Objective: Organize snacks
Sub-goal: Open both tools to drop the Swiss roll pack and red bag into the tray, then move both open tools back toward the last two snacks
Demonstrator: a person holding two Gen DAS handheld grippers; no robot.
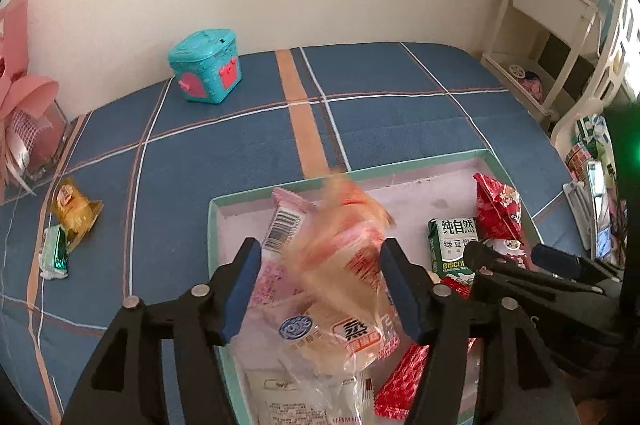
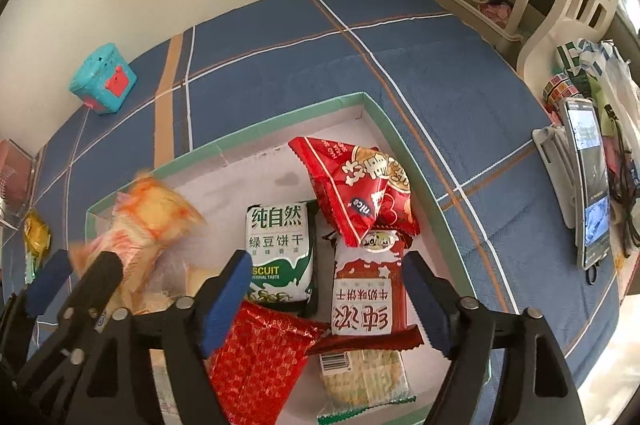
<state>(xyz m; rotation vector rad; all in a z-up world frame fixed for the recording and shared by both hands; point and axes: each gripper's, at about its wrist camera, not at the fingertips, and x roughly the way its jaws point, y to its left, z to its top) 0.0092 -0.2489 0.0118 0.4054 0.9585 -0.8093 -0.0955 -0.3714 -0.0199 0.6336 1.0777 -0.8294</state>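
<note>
A shallow green-rimmed box lies on the blue plaid bed and holds several snack packets. My left gripper is open above the box. A blurred orange-and-clear snack bag sits between and beyond its fingers, untouched by the pads. My right gripper is open over a red-and-white biscuit pack, next to a green biscuit pack and a red triangular bag. The right gripper also shows in the left wrist view.
A yellow snack and a green-white packet lie on the bed at the left. A teal toy box stands by the wall. A pink bouquet is far left. A phone on a stand and shelves are right.
</note>
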